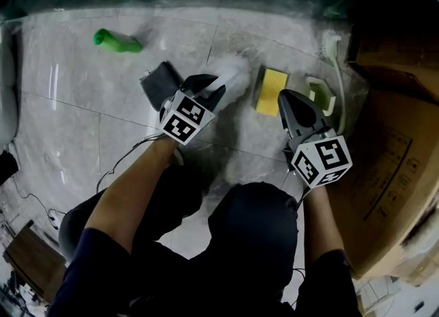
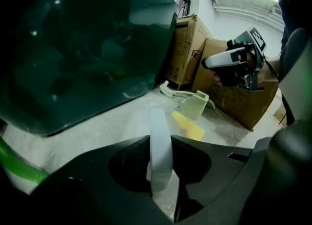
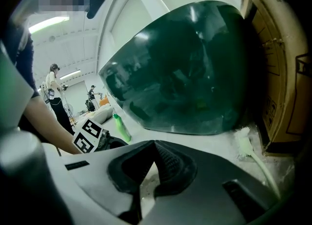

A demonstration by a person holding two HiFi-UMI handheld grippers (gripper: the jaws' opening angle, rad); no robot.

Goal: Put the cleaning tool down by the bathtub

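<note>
A: Where's the cleaning tool [image 2: 160, 151] rn?
B: In the left tongs [image 1: 214, 88]. They're clamped on its flat white strip, pads pressing both faces. It pokes fwd, low over the floor [image 1: 82, 123], just in front of the dark green bathtub [image 2: 87, 48]. Can't tell if the far end touches down yet.
A: Right tongs [image 3: 156, 143]?
B: Closed, nothing in them, hanging nr the yellow sponge [image 1: 271, 91].
A: How'll it handle?
B: Prob light. Thin smooth plastic, looks a bit bendy, so it could twist or slide if tilted. Not fragile imo. Hold on the flat faces is the right place; edge-on would slip.
A: Working end?
B: Blurred in head view, can't say what kind. There's a dark grey piece [image 1: 161, 82] beside the left tongs, unclear if it's part of the tool.
A: Where to drop?
B: Bare floor btw the green bottle [image 1: 116, 41] and the sponge, by the tub wall. Lay it flat, then open.
</note>
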